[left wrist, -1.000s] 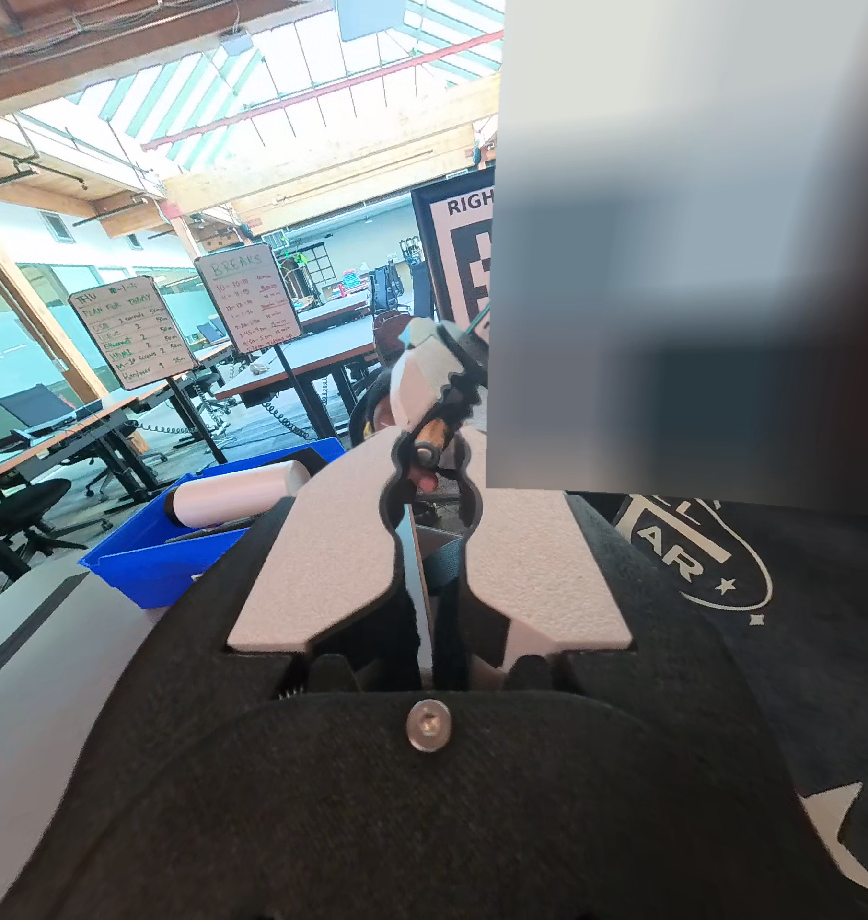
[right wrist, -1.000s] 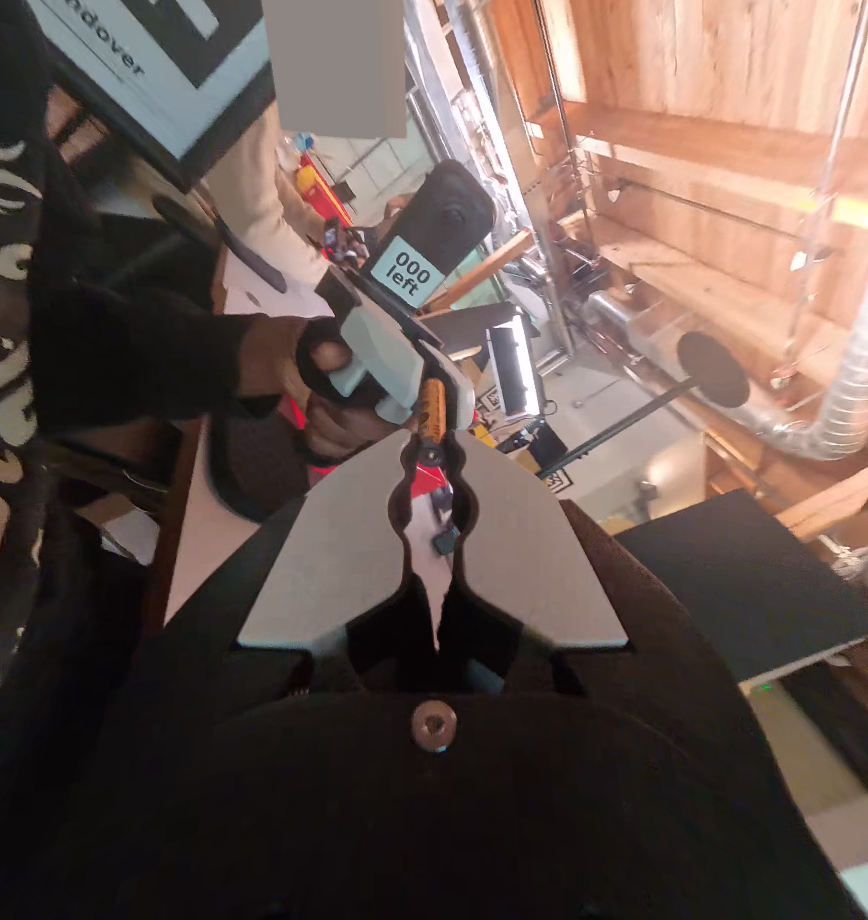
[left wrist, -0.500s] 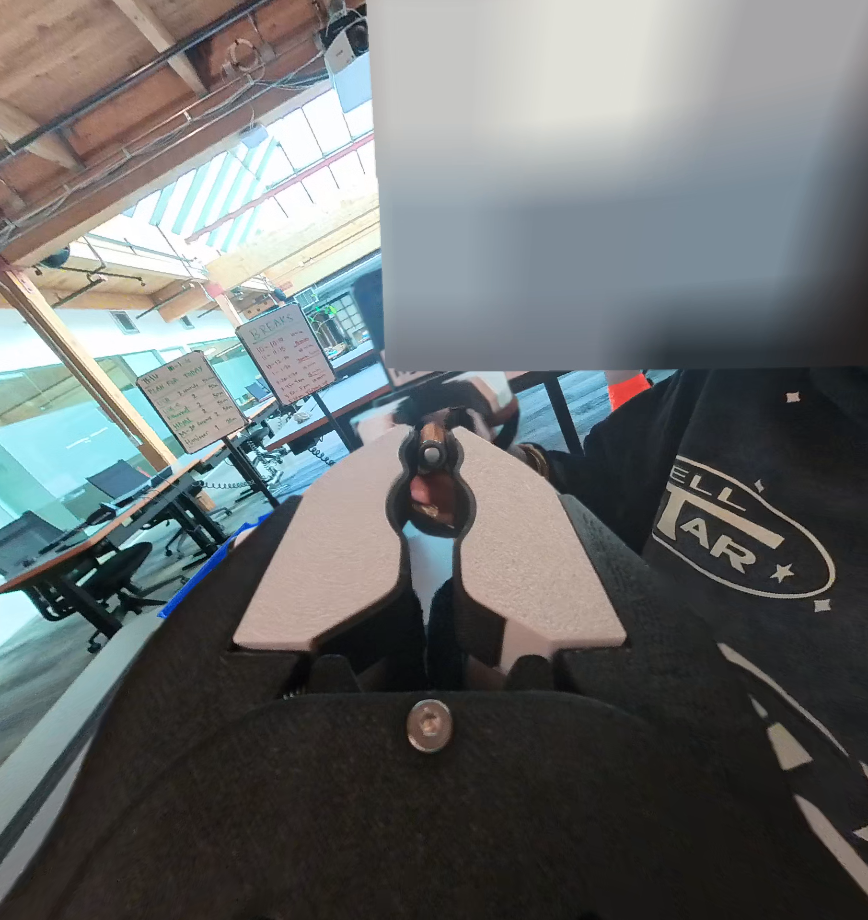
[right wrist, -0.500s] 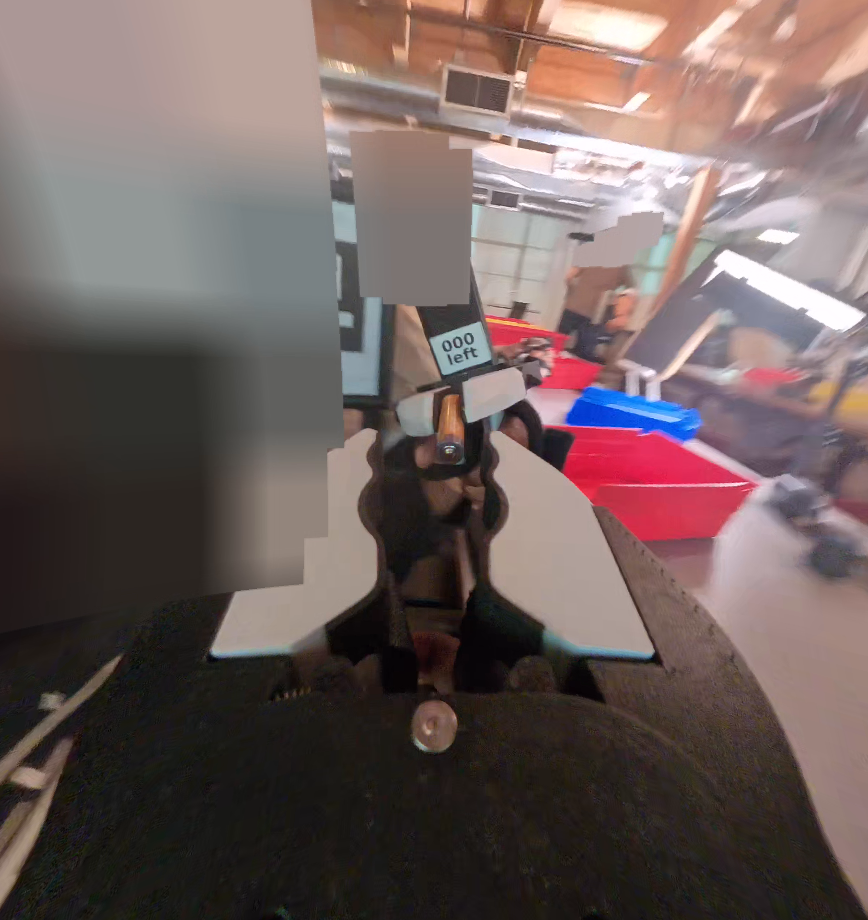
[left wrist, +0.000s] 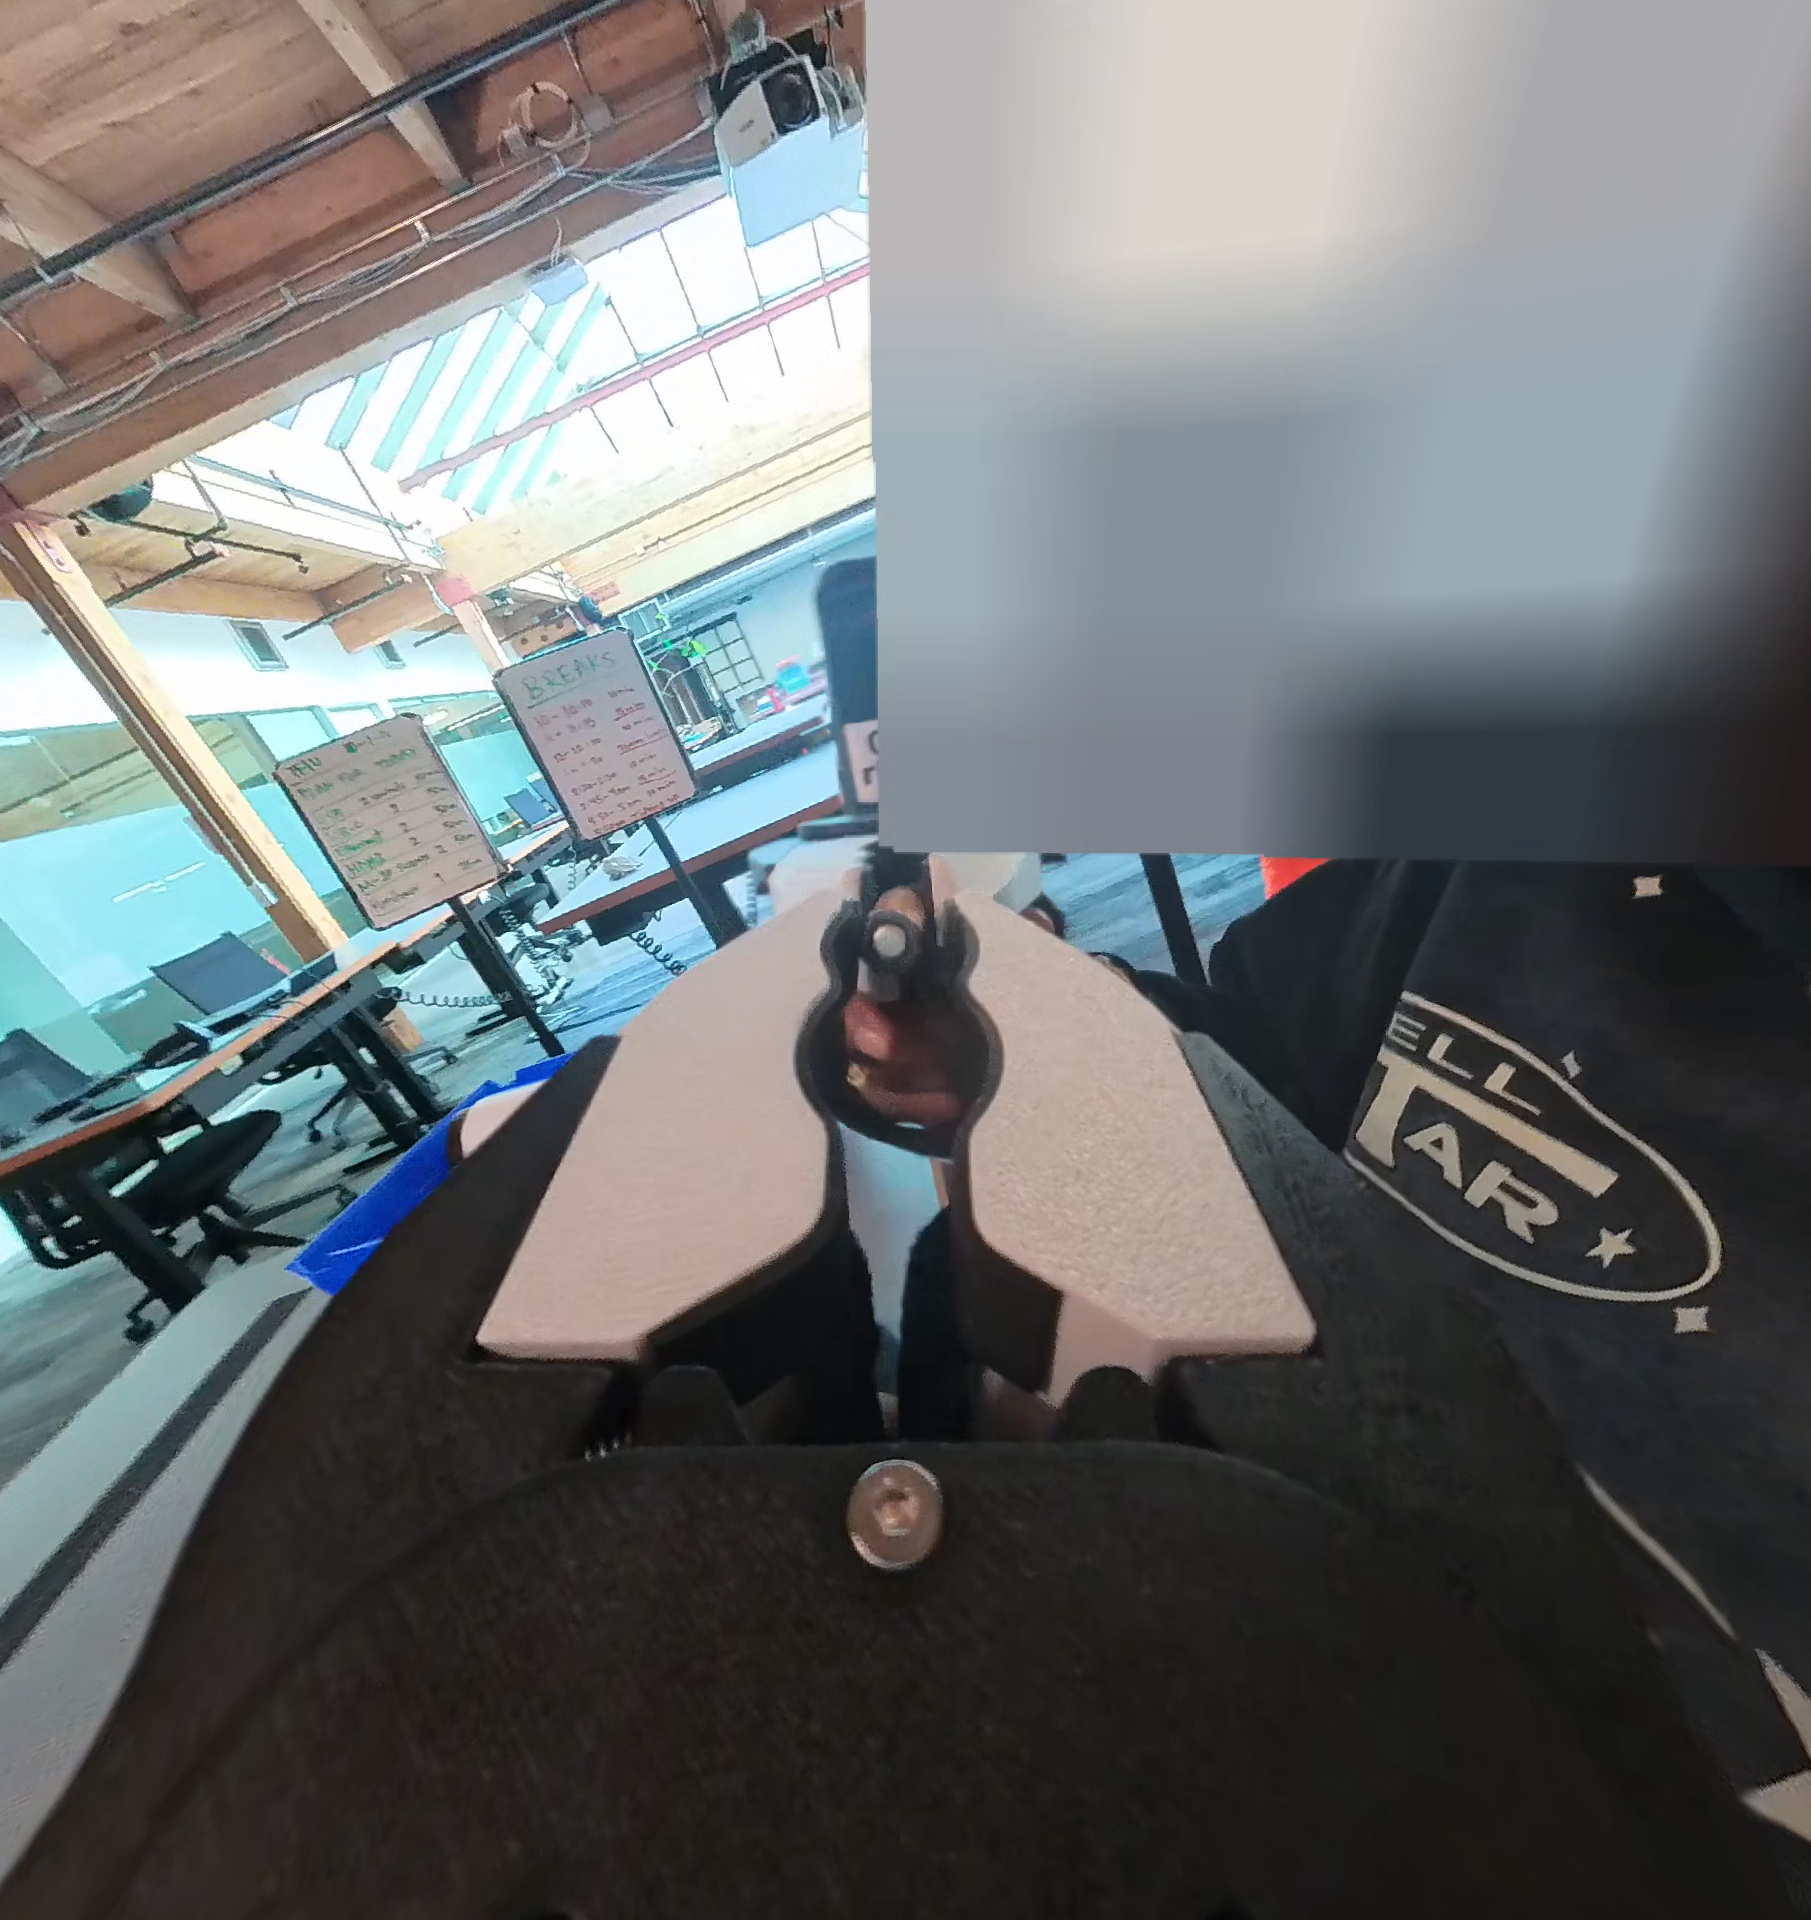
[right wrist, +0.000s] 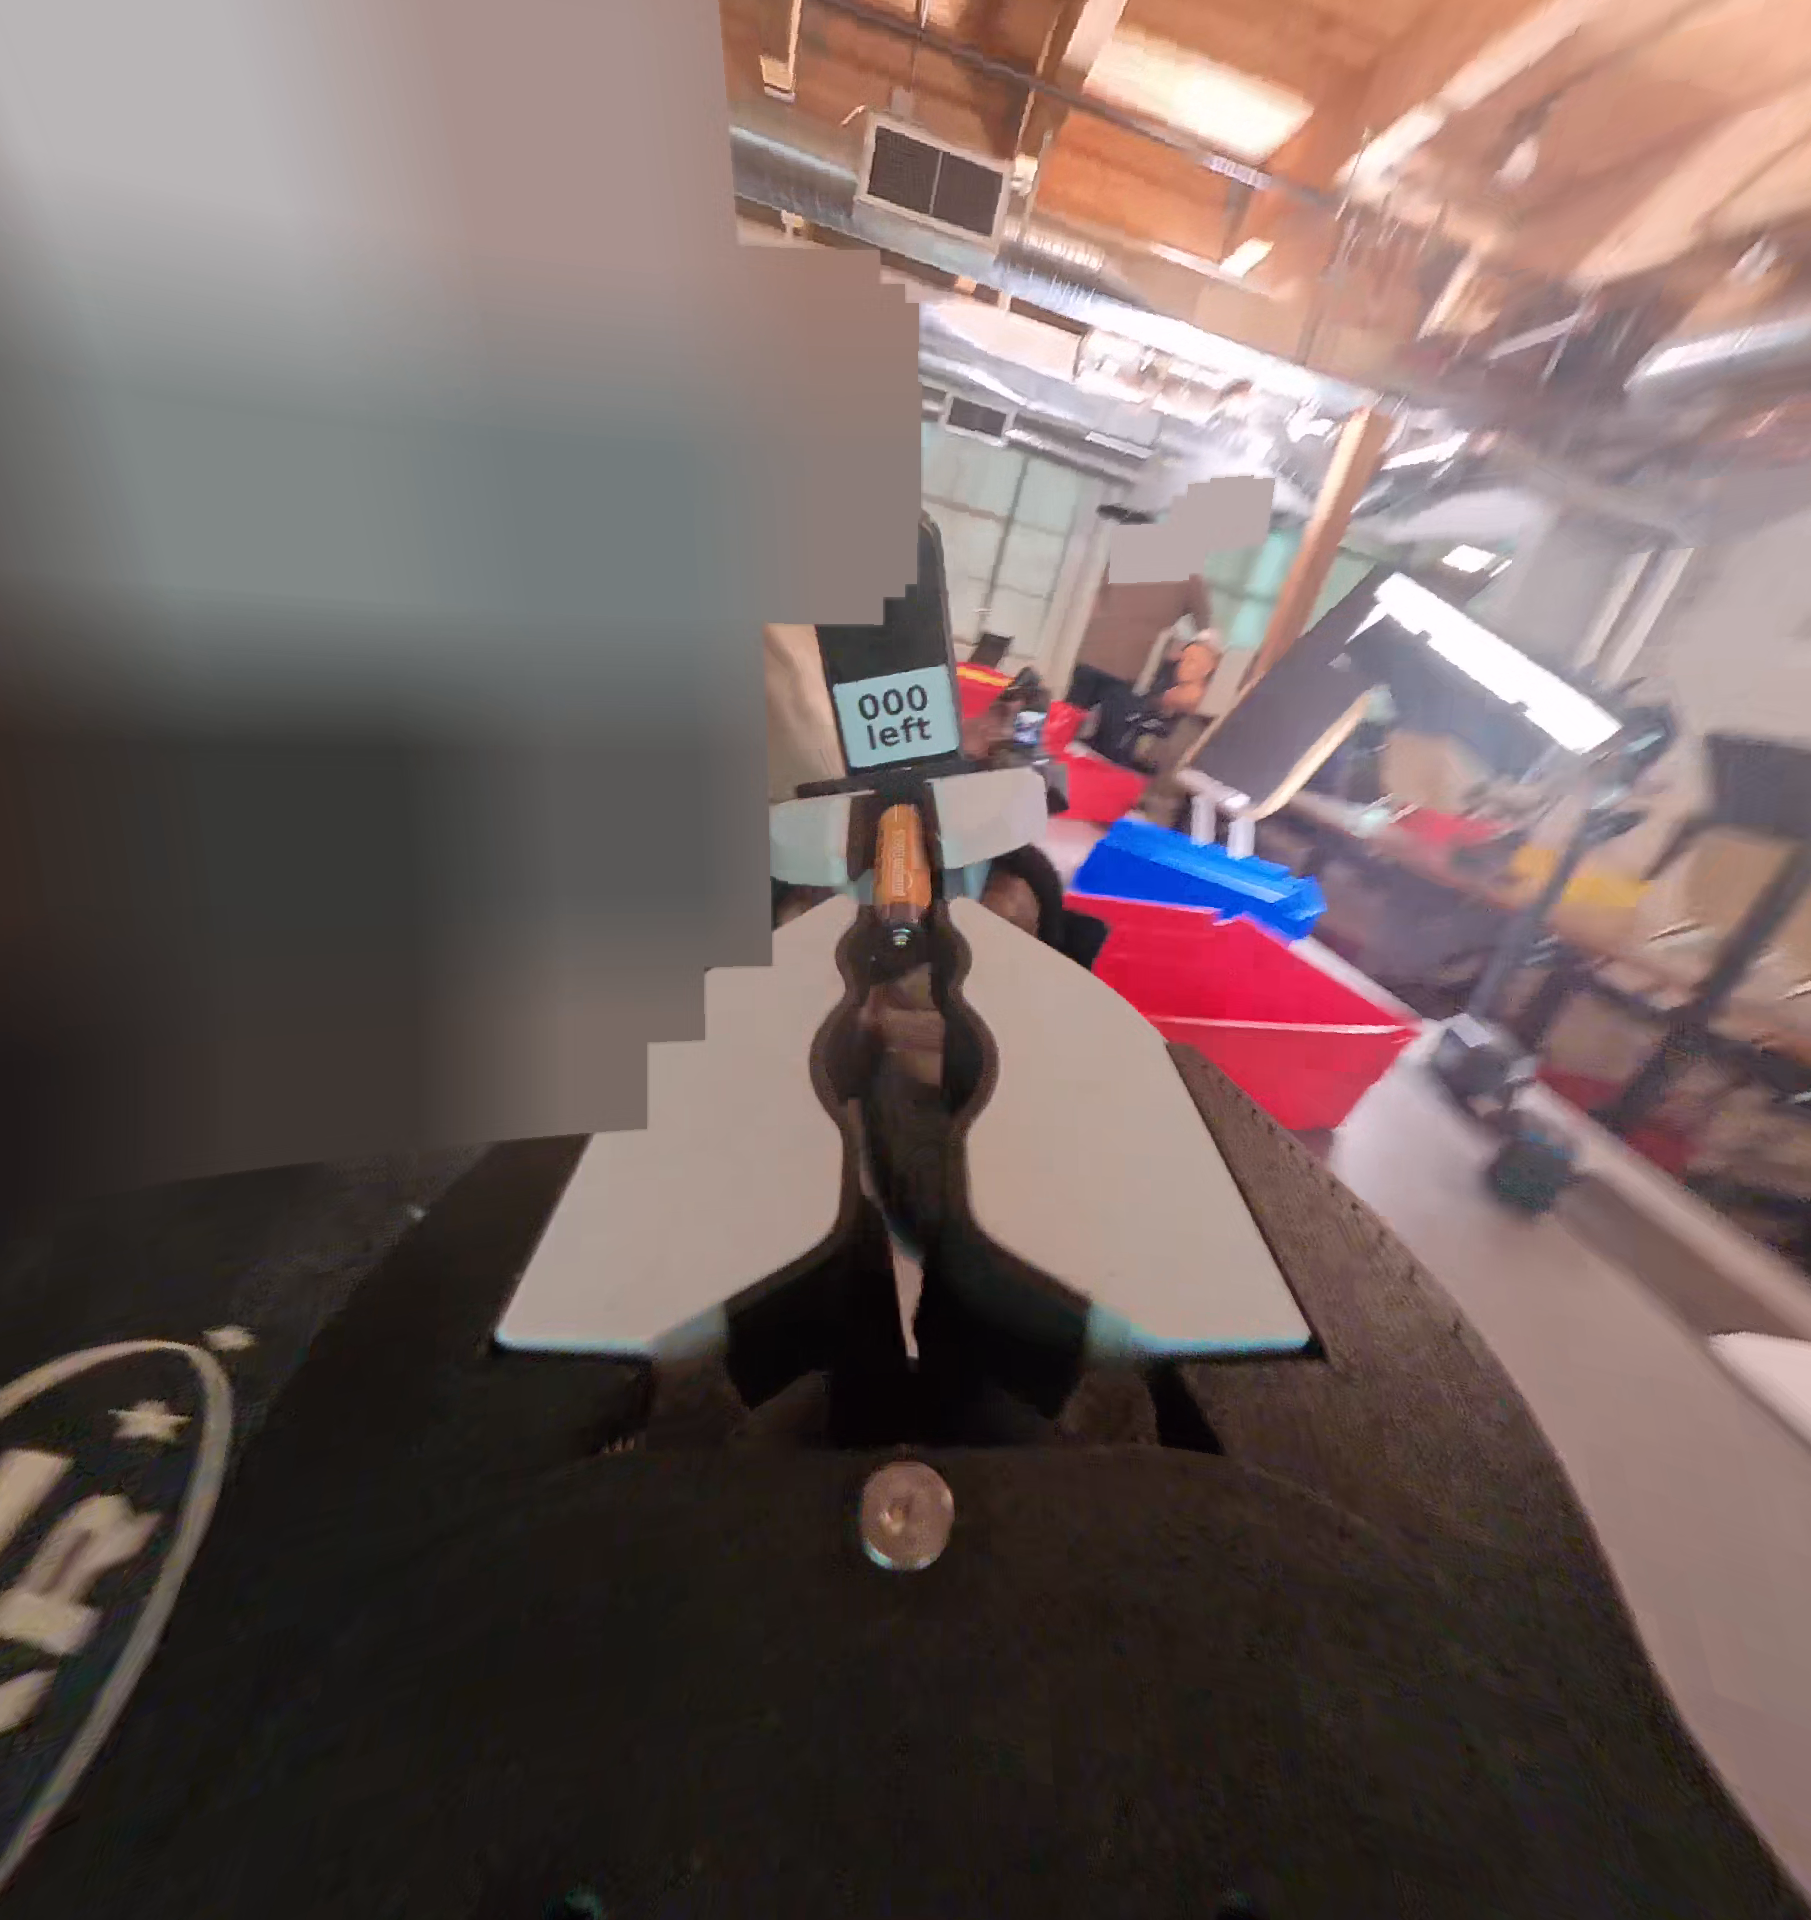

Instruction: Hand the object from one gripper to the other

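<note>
From the left wrist view, I saw my left gripper [left wrist: 896,940] closed with its jaws together on the object [left wrist: 888,938], a slim rod-like thing that I met end-on there: only a small pale round end showed at the very tips. Beyond the tips, part of the right gripper [left wrist: 968,883] was visible just past the object, mostly cut off by a masking patch, with a hand [left wrist: 896,1070] behind the gap. Far to the left stood two whiteboards [left wrist: 594,732] on stands among desks, and a blue bin [left wrist: 402,1195] edged in on the near left.

From the right wrist view, my right gripper [right wrist: 901,940] was also drawn together at the tips around the near end of that object [right wrist: 897,868], which showed here as an orange-brown cylinder. Its long axis ran straight away from me, along my fingers, into the left gripper [right wrist: 906,831] facing me head-on. So both grippers appeared to pinch it, one at each end, nose to nose and in line. I judged the hand-over to be at its shared-hold point; which side should let go I could not tell. The release would need a straight pull back along that axis, since any sideways drift could lever the rod out. Red bins [right wrist: 1254,997] lay far right.
</note>
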Demonstrator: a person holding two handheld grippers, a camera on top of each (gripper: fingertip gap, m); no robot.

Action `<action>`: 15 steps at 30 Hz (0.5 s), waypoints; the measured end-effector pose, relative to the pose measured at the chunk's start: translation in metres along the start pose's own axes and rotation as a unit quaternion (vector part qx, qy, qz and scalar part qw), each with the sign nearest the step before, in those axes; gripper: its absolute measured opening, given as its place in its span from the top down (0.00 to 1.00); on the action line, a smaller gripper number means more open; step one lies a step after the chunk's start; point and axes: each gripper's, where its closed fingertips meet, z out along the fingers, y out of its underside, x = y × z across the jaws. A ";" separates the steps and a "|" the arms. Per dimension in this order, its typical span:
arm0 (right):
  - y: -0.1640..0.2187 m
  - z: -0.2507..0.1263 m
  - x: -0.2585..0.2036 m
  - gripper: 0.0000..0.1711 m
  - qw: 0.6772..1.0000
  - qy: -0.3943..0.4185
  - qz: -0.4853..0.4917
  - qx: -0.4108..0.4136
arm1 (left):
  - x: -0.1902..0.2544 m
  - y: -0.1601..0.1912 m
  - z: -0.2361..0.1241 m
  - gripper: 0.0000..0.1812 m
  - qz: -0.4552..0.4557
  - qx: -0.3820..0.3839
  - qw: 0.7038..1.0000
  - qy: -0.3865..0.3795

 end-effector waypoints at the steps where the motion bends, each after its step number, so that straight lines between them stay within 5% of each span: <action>1: -0.001 -0.001 0.001 0.94 0.999 0.017 -0.045 -0.004 | -0.001 0.000 0.000 0.91 -0.007 -0.001 1.000 0.000; 7: 0.001 -0.003 -0.001 0.94 0.952 0.081 -0.291 -0.051 | 0.002 0.004 0.001 0.90 -0.016 -0.006 1.000 0.008; 15: 0.005 -0.003 -0.005 0.94 0.927 0.084 -0.361 -0.065 | 0.008 0.010 0.004 0.90 -0.025 -0.029 0.999 0.027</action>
